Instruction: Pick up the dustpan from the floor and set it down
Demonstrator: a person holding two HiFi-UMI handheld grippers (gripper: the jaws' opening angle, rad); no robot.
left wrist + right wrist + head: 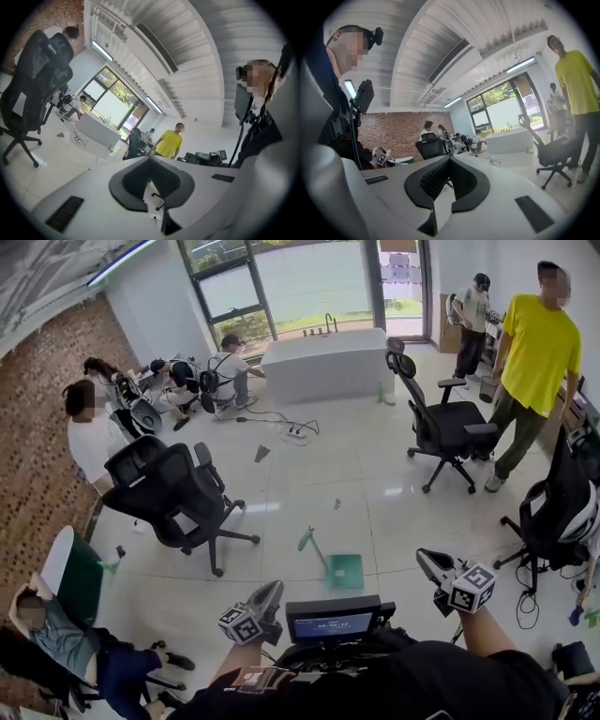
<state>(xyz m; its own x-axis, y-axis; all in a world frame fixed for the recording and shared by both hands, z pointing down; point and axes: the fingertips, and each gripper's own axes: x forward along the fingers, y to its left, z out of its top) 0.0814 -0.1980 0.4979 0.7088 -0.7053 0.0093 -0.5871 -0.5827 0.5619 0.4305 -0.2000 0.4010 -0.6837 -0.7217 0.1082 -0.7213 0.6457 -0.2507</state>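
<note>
Two grippers are seen low in the head view, and neither has reached the task's thing. On the left, the left gripper [267, 597] is held above the floor [375, 474], close to the person's body; its jaws are pressed together at the tips and nothing is caught between them, as is confirmed in the left gripper view. Ahead of it and a little to the right, the green dustpan [344, 570] is found lying on the pale tiles, its long handle slanted up and away to the left. No worktop is involved: the dustpan rests on open floor, between the black office chair [169, 493] at the left and the second office chair [441, 418] farther off at the right, with the white counter [323, 367] well beyond it. To the right of the dustpan, the right gripper [429, 564] is raised in the air, its jaws likewise closed tip to tip on nothing, as is shown in the right gripper view. The task is judged to be at its very start: the dustpan is untouched and nothing has been lifted. What is left is the whole job, namely that one pair of jaws be opened, the handle be reached and clamped, the dustpan be raised from the tiles, and it be set down.
</note>
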